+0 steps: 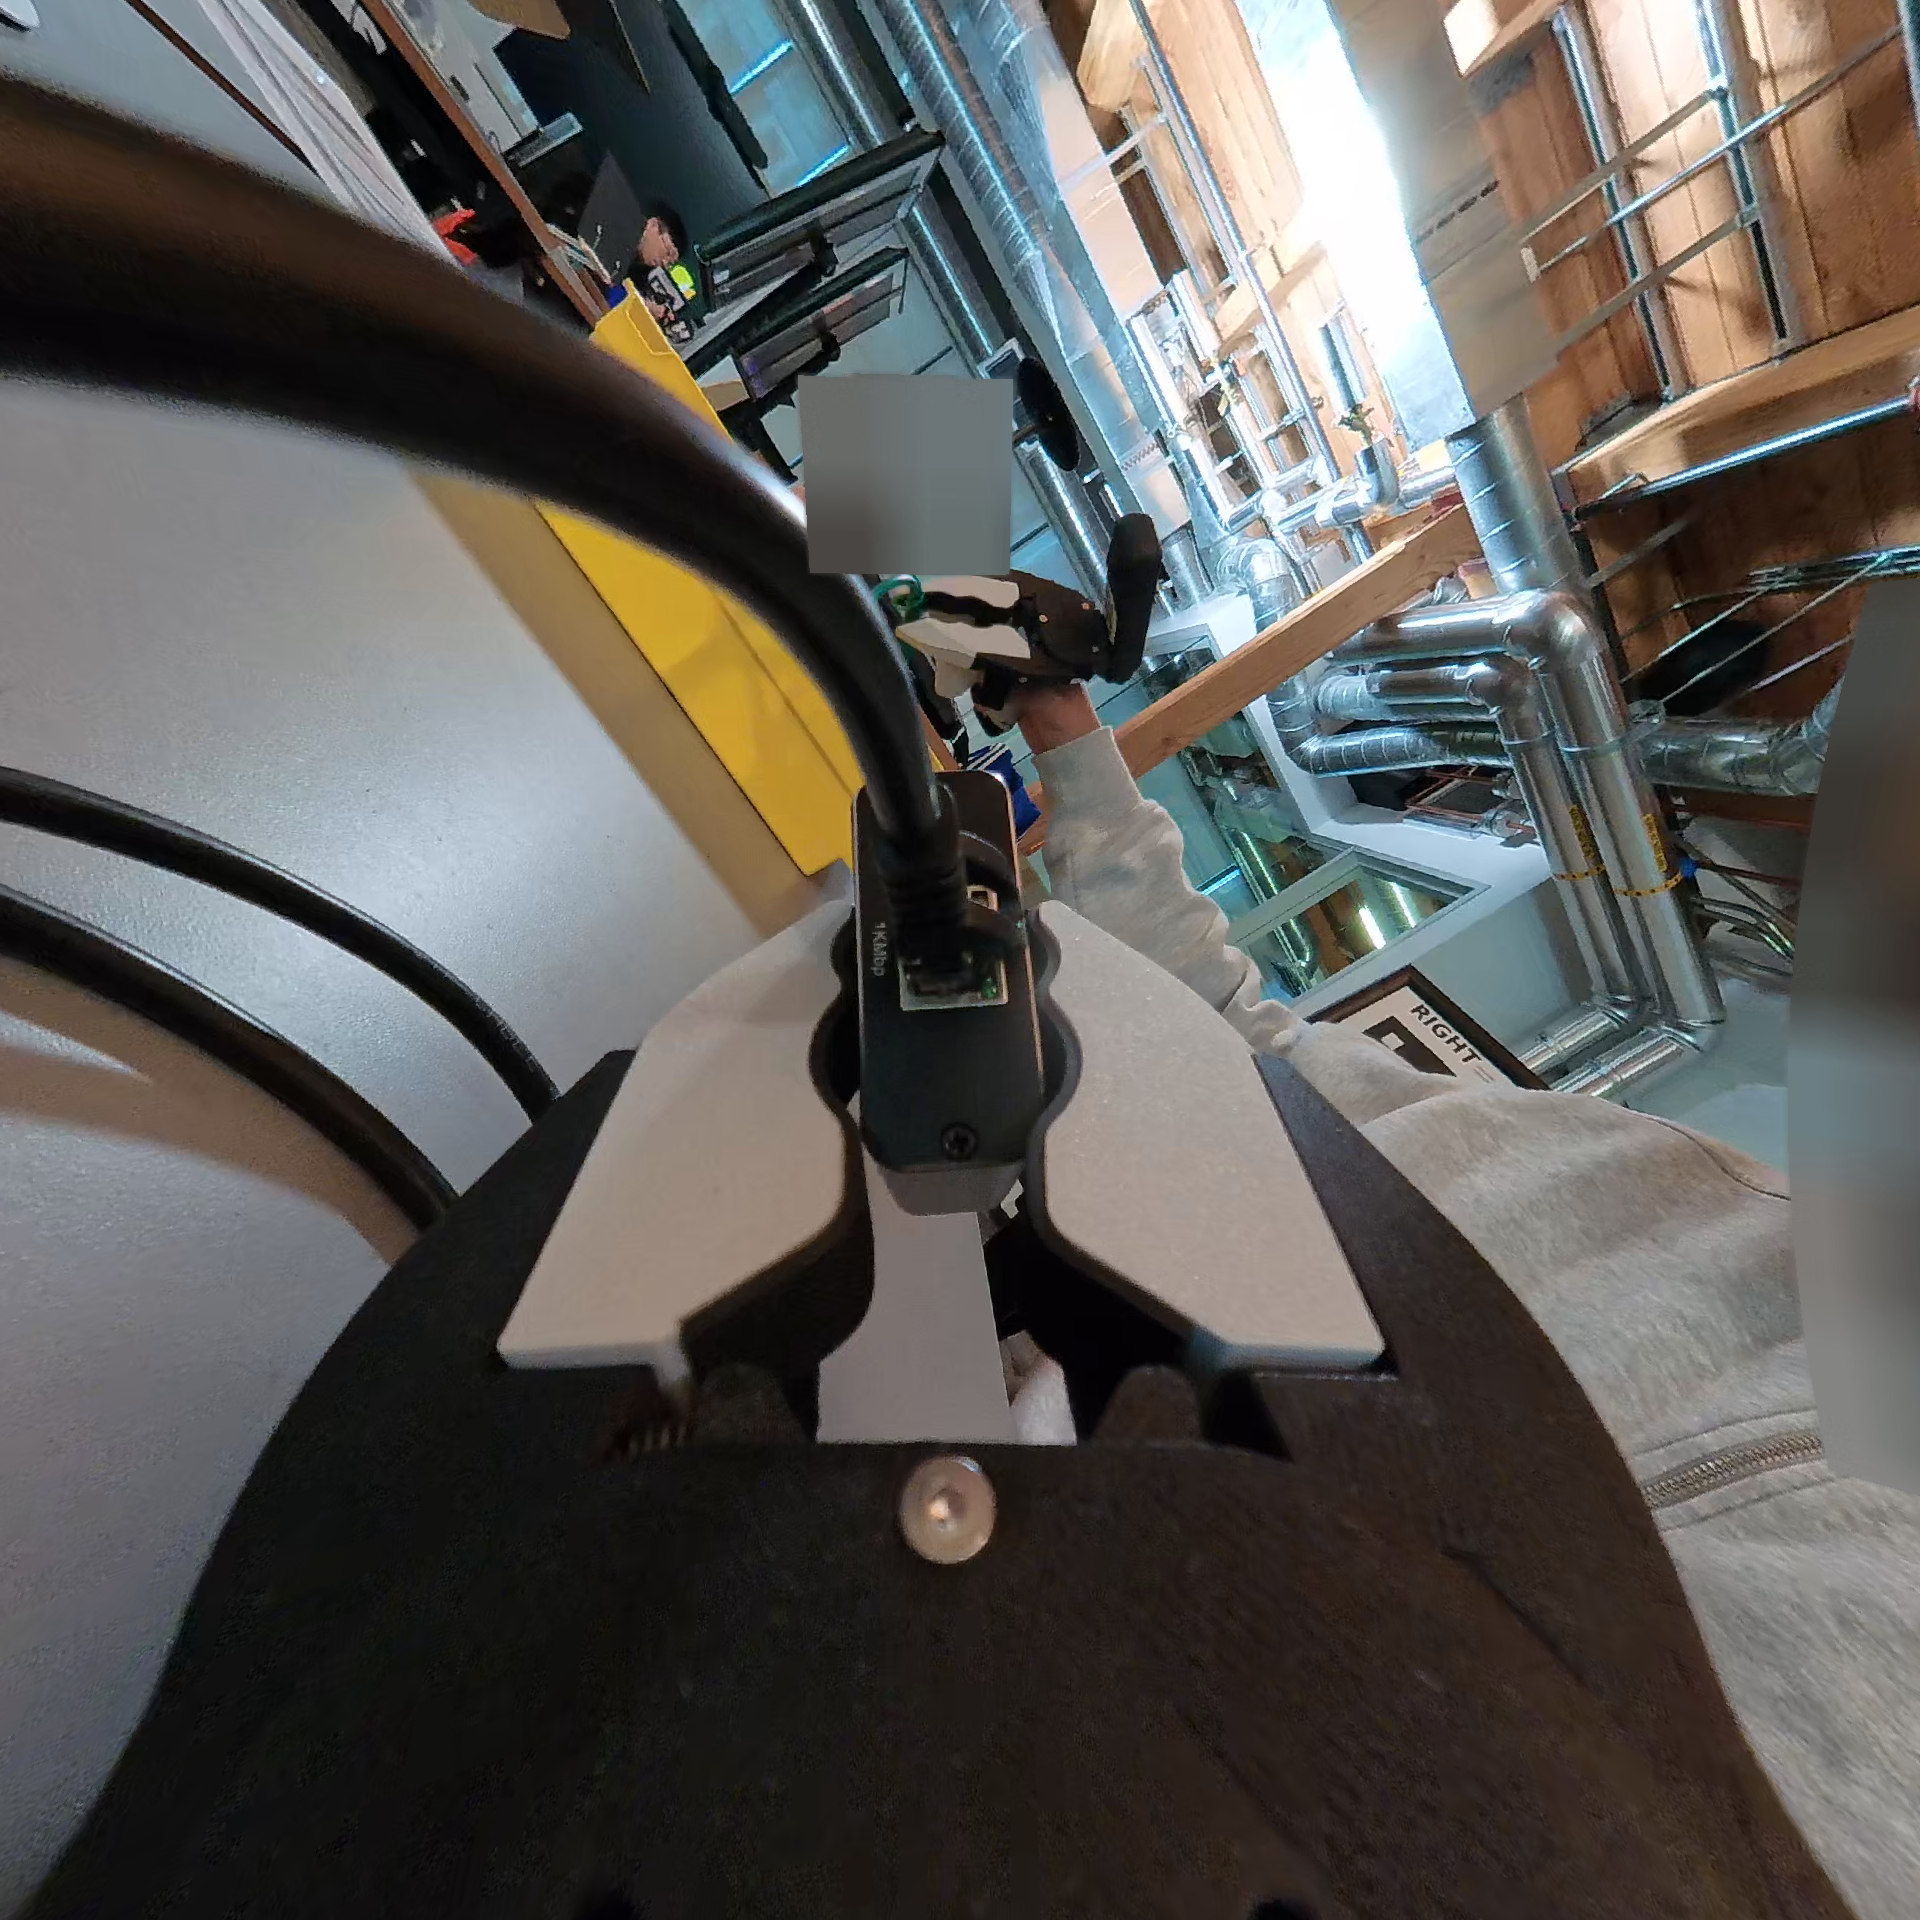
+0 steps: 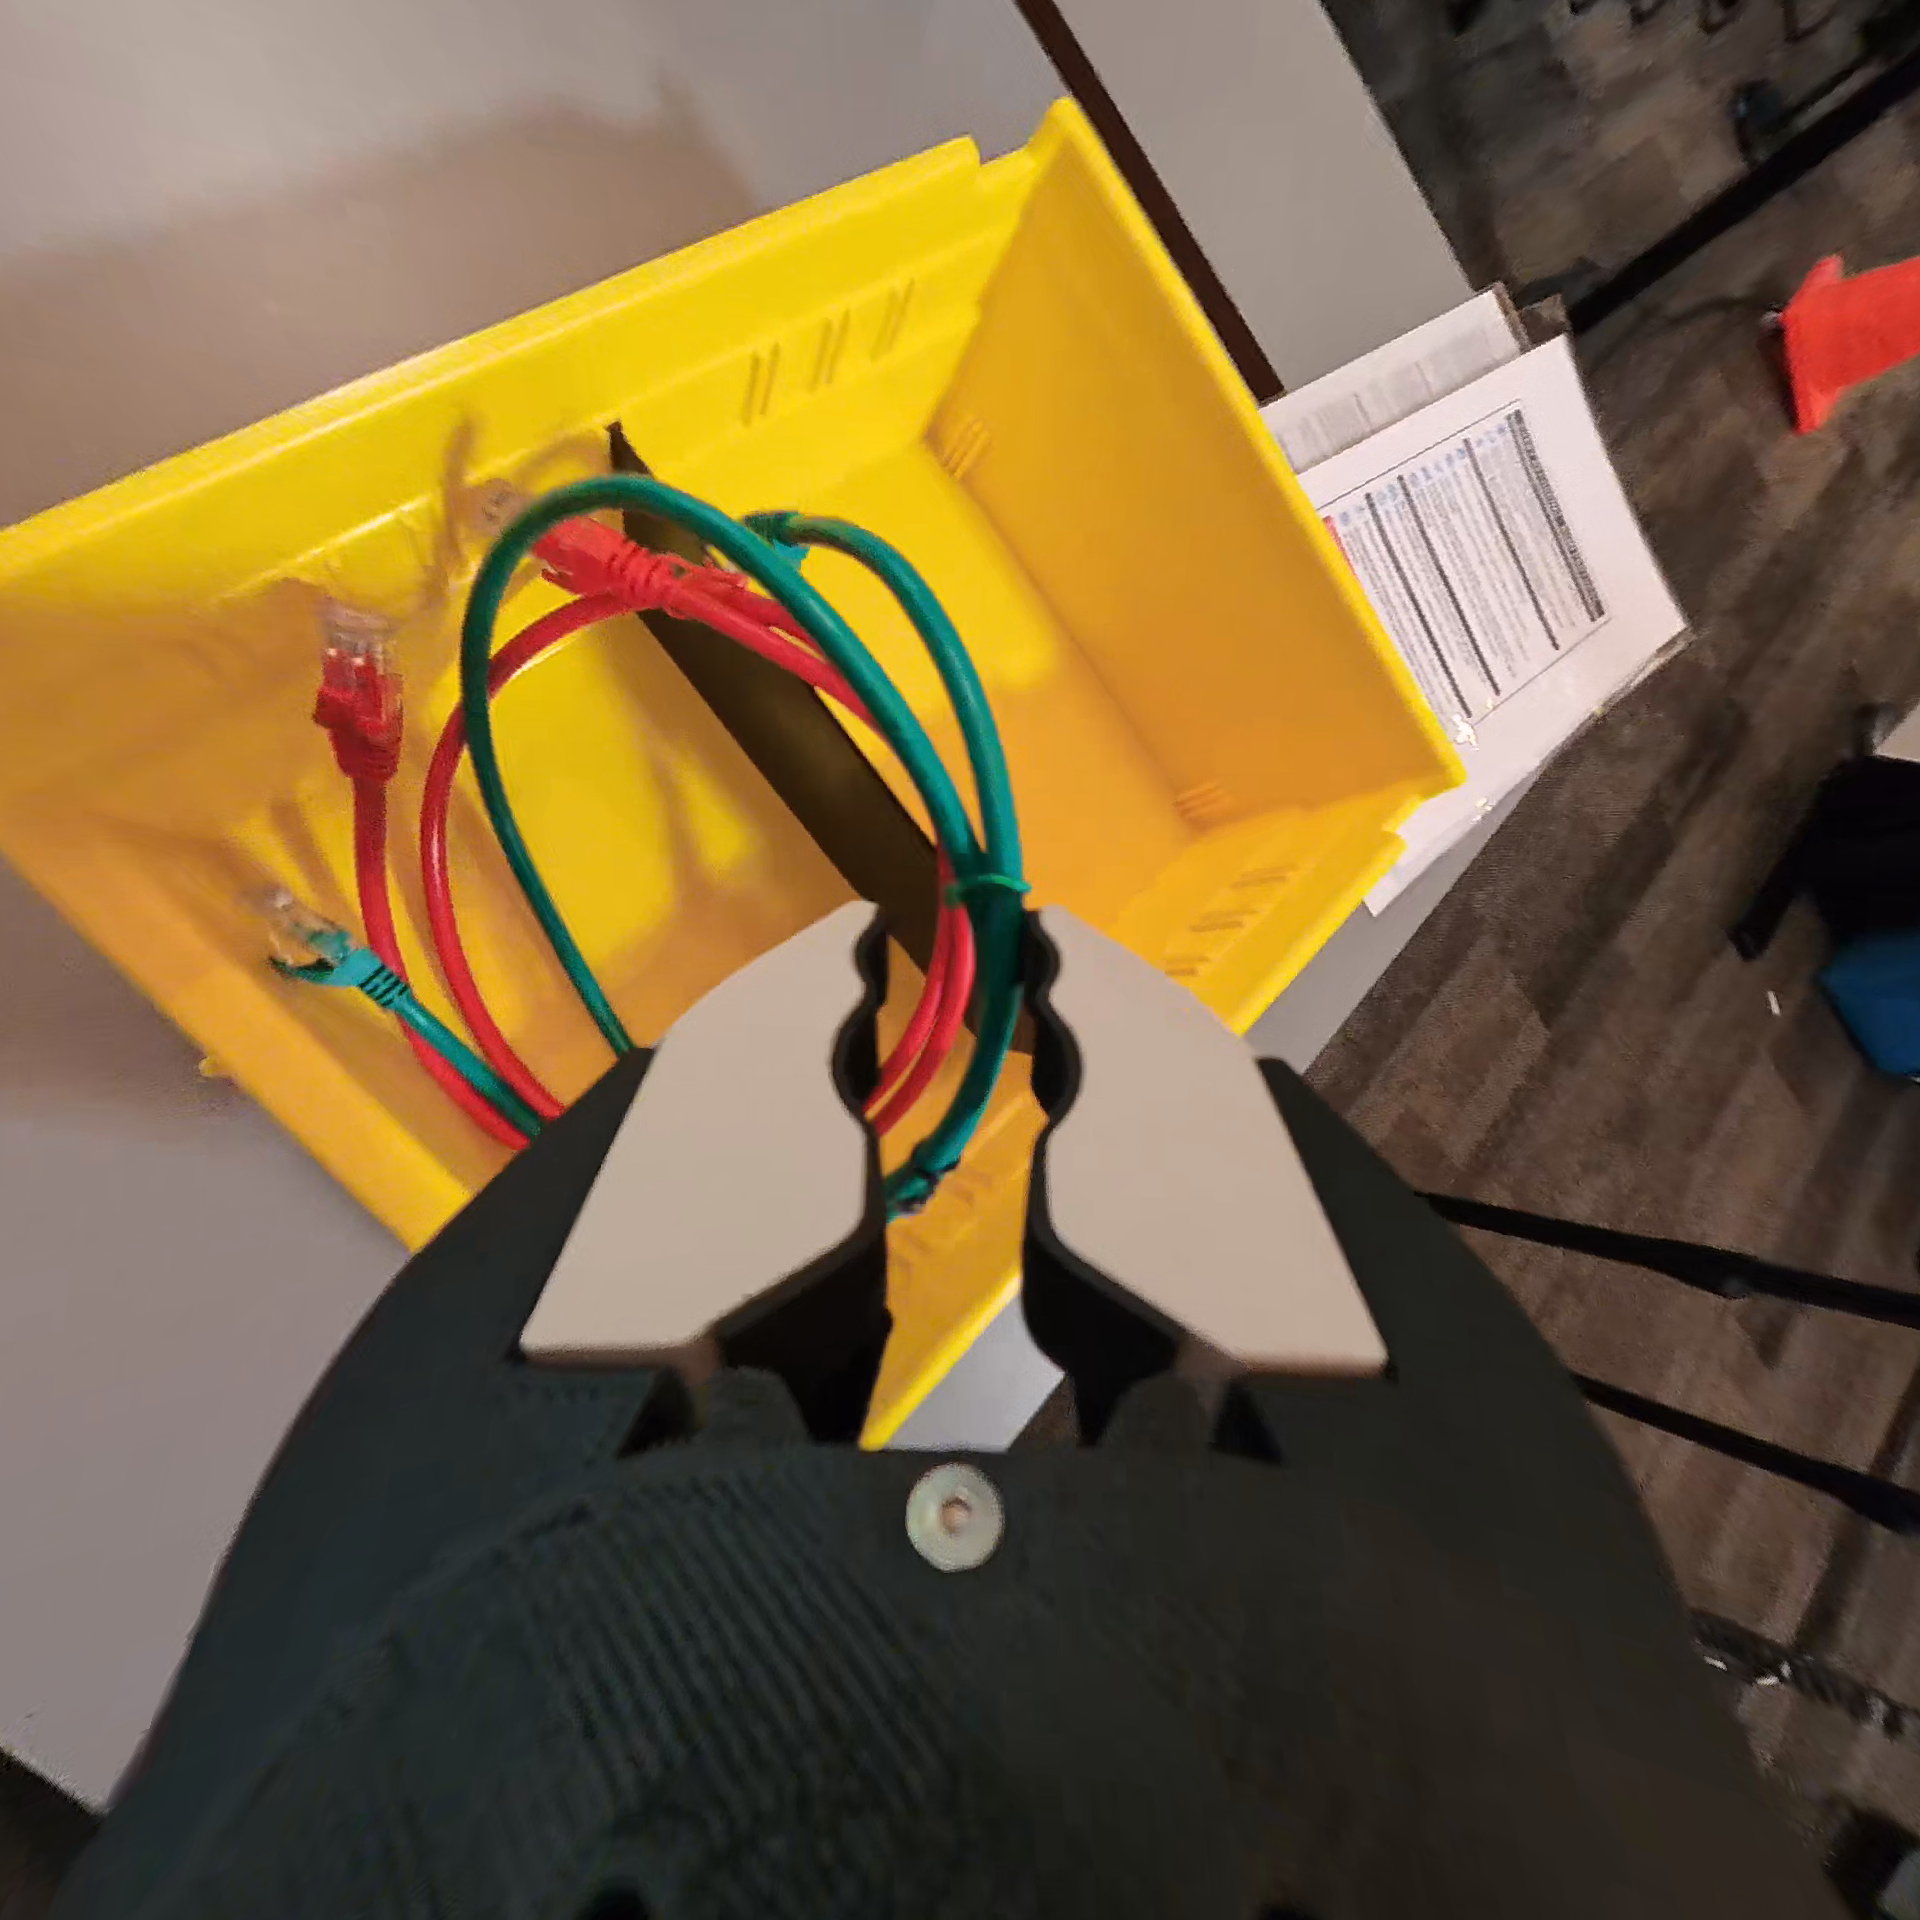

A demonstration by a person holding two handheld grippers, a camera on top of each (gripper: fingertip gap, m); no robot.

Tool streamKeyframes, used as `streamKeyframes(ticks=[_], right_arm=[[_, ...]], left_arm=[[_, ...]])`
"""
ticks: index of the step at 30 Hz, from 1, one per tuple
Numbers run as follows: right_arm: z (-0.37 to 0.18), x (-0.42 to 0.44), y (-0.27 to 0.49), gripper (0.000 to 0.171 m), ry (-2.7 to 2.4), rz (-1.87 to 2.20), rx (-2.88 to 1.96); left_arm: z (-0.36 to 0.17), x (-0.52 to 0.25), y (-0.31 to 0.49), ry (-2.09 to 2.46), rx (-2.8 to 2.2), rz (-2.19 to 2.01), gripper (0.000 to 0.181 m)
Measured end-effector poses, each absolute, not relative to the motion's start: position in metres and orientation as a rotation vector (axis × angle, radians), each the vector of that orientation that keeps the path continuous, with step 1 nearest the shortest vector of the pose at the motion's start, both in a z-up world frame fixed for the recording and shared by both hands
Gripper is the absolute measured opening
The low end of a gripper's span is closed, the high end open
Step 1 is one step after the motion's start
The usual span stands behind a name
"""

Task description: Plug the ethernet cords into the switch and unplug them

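My left gripper [image 1: 945, 935] is shut on a small black switch [image 1: 951, 1081], held upright above the white table. A thick black ethernet cord [image 1: 623, 457] is plugged into one of its ports and arcs away to the left. My right gripper [image 2: 951, 935] is shut on a bundle of coiled red cord [image 2: 436, 831] and green cord [image 2: 935, 665], lifted over the yellow bin [image 2: 1091, 582]. Their plugs hang loose on the left. The right gripper also shows far off in the left wrist view [image 1: 961, 639], held by a hand in a grey sleeve.
The yellow bin stands on the white table [image 2: 208, 208] and has a dark divider [image 2: 779, 707]; it also shows in the left wrist view [image 1: 665, 603]. Printed sheets [image 2: 1475, 582] lie beside it at the table edge. A second black cable [image 1: 260, 987] loops on the table.
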State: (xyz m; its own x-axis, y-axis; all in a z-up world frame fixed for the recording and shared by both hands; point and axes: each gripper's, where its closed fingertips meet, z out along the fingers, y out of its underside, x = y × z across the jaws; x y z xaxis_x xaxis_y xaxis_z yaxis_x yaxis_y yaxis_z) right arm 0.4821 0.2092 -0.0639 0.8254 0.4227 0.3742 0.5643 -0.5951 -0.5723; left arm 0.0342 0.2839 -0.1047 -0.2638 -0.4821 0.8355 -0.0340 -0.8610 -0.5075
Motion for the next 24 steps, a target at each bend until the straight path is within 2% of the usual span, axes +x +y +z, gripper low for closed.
streamKeyframes(ticks=[1,5,9,12,16,18,24], right_arm=[[-0.062,0.482,0.211,0.035,-0.693,-0.26,-2.281],[-0.047,0.48,0.214,0.05,-0.617,-0.268,-2.224],[-0.006,0.459,0.219,0.042,-0.555,-0.283,-2.045],[0.038,0.402,0.221,0.033,-0.558,-0.184,-1.838],[0.068,0.29,0.216,0.037,-0.633,0.078,-1.617],[0.063,0.232,0.214,0.046,-0.67,0.234,-1.56],[-0.008,0.097,0.219,0.045,-0.674,0.672,-1.499]], left_arm=[[-0.105,0.034,0.284,0.63,-1.695,-2.199,0.025],[-0.105,0.034,0.284,0.627,-1.695,-2.2,0.026],[-0.105,0.034,0.285,0.626,-1.697,-2.199,0.026],[-0.106,0.034,0.285,0.63,-1.7,-2.192,0.025],[-0.107,0.037,0.281,0.689,-1.701,-2.138,0.025],[-0.108,0.039,0.273,0.769,-1.696,-2.075,0.025],[-0.105,0.042,0.24,1.04,-1.63,-1.982,0.025]])
